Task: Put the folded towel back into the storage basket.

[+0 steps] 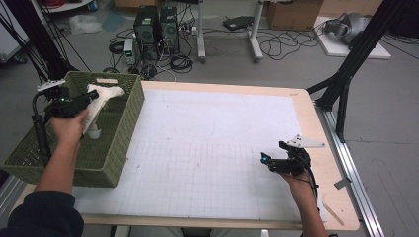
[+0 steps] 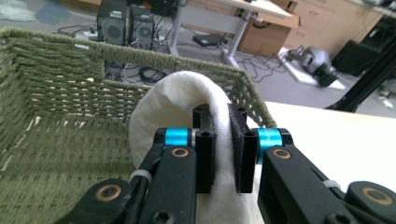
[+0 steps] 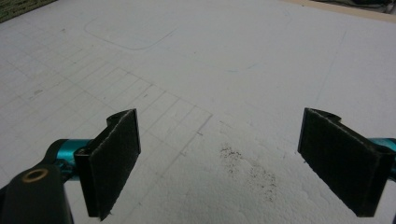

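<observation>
A white cloth [image 1: 101, 98] hangs over the inside of a green woven basket [image 1: 126, 123] at the table's left edge. My left gripper [image 1: 91, 98] is shut on the cloth; in the left gripper view the fabric [image 2: 177, 100] bulges up and drapes between the two black pads [image 2: 205, 154], with the basket's far wall [image 2: 60, 70] behind it. Lower down in the basket a fold of the cloth [image 1: 94, 132] shows. My right gripper [image 1: 267, 160] rests low over the white gridded mat [image 1: 212, 148] at the right, its pads [image 3: 116, 158] wide apart with nothing between them.
The wooden table edge [image 1: 326, 163] runs close to the right of my right hand. Black frame legs [image 1: 346, 74] stand off the table's far right corner. Computer towers [image 1: 155, 27] and cables lie on the floor beyond the table.
</observation>
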A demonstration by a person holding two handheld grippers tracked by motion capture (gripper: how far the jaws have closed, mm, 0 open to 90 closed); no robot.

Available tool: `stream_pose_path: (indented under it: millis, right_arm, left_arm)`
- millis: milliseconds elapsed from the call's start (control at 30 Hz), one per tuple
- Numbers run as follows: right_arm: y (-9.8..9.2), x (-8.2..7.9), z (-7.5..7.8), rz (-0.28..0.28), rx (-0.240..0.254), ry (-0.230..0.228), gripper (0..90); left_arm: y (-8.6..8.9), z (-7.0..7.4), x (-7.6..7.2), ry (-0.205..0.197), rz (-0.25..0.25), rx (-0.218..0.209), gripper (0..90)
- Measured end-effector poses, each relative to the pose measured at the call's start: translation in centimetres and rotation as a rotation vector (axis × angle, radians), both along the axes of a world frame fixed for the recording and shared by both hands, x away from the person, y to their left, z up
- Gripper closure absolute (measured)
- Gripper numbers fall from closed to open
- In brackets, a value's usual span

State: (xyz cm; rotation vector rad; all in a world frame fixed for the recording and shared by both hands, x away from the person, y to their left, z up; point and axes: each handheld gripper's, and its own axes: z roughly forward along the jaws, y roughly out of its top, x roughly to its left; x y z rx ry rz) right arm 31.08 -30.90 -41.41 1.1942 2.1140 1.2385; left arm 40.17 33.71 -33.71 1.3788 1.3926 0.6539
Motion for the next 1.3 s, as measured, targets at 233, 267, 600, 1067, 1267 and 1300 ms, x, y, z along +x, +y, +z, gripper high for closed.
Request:
stream_pose_path:
  millis: [233,267,600,1067,1267,1300]
  right_arm:
    - [0.1,0.0,0.0,0.004,-0.003,-0.003,12.4]
    - [0.1,-0.1,0.0,0.004,-0.002,-0.002,12.4]
    - [0.2,-0.1,0.1,0.004,-0.001,-0.004,12.4]
    - [0.4,0.0,0.2,0.01,-0.003,-0.007,12.4]
    - [0.3,0.0,0.1,0.01,-0.005,-0.008,12.4]
    - [0.4,0.0,0.1,0.01,-0.004,-0.003,12.4]
  left_arm:
    - [0.7,-1.2,-0.1,0.097,0.048,0.049,82.3]
    - [0.8,-1.5,-0.1,0.11,0.056,0.05,82.3]
    - [1.7,-2.6,-1.3,0.236,0.148,0.075,81.8]
    - [2.7,-3.5,-2.6,0.305,0.232,0.043,77.7]
    - [3.4,-3.7,-3.0,0.351,0.264,0.05,61.0]
    - [3.4,-3.6,-3.1,0.352,0.263,0.06,56.1]
